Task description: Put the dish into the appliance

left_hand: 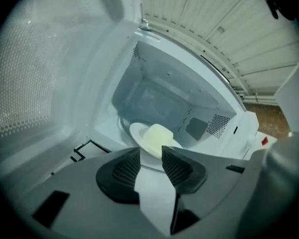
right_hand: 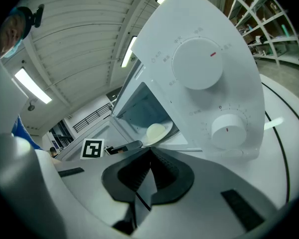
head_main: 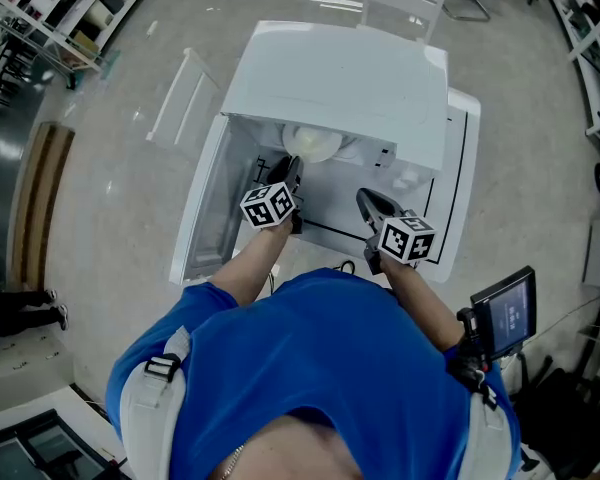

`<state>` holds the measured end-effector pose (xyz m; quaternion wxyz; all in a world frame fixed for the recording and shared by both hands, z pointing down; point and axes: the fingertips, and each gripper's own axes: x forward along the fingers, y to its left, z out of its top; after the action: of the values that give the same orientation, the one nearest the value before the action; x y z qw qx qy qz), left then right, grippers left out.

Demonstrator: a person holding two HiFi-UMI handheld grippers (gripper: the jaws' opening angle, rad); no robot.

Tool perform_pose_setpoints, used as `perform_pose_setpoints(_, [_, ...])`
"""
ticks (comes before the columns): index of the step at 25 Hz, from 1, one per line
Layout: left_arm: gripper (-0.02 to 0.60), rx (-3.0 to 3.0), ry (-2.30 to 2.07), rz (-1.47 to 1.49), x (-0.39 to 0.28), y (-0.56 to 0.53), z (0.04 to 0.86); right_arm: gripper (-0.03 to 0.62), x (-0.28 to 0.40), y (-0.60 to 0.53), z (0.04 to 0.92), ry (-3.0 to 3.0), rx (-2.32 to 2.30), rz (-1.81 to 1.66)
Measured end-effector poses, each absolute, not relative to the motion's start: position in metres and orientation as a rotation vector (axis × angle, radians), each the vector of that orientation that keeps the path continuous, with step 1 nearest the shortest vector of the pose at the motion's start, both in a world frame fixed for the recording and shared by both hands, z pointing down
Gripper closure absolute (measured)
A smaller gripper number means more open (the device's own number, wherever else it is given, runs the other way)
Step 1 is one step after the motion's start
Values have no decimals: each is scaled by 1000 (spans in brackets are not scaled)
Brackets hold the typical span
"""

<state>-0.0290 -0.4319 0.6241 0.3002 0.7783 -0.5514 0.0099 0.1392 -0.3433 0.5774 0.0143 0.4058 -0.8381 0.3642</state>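
Observation:
The dish, a white plate (left_hand: pixel 134 132) with a pale yellow lump (left_hand: pixel 158 137) on it, sits inside the open white microwave (head_main: pixel 340 78). In the head view the dish (head_main: pixel 310 144) shows just under the oven's top edge. My left gripper (left_hand: pixel 151 154) is at the oven's mouth, open, its tips on either side of the plate's near rim without pressing on it. My right gripper (right_hand: pixel 150 151) is shut on nothing, lower right of the opening in front of the control panel. From the right gripper view the dish (right_hand: pixel 156 132) lies inside the cavity.
The microwave door (head_main: pixel 205 208) hangs open to the left. Two white dials (right_hand: pixel 197 62) (right_hand: pixel 228 128) sit on the panel near my right gripper. The oven stands on a white table (head_main: pixel 458 208). A small screen (head_main: pixel 505 313) is at the right; shelves line the room's edges.

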Motion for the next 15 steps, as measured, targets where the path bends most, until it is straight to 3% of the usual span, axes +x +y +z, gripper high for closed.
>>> perform_pose_setpoints(15, [442, 2188, -1472, 240, -4, -446, 632, 592, 150, -345, 583, -2617, 1287, 1124])
